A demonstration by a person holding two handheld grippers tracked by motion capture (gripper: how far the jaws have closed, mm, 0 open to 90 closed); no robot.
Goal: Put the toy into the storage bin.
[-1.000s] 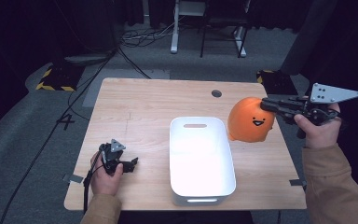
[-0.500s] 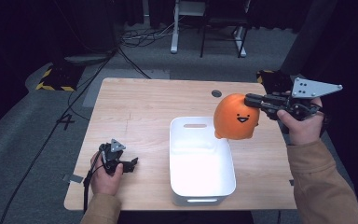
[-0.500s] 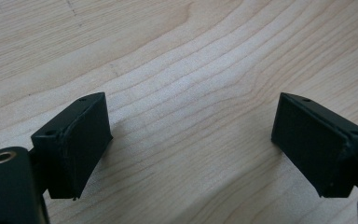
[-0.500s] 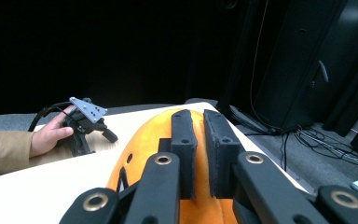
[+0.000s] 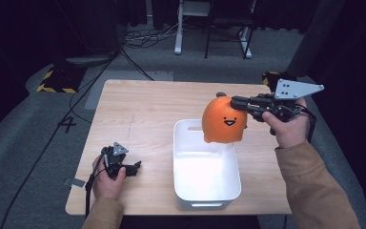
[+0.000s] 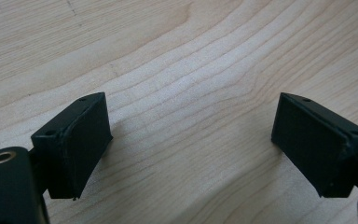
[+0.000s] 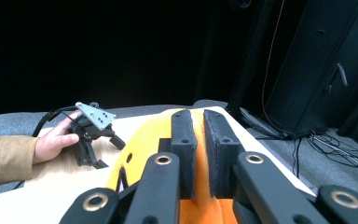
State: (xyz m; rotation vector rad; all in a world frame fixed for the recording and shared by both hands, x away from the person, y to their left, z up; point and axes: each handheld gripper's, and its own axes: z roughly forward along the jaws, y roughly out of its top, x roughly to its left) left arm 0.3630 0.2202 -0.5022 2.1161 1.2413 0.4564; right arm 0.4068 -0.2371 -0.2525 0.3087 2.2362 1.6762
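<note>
Right of centre, the right tongs are pinching the orange toy above the white bin; lower left, the left tongs are resting released on the worktop.

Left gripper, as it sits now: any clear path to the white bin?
Probably yes. The left gripper rests open on the table, with bare wood between it and the white bin. The orange toy hangs in the right gripper over the bin's far end.
</note>
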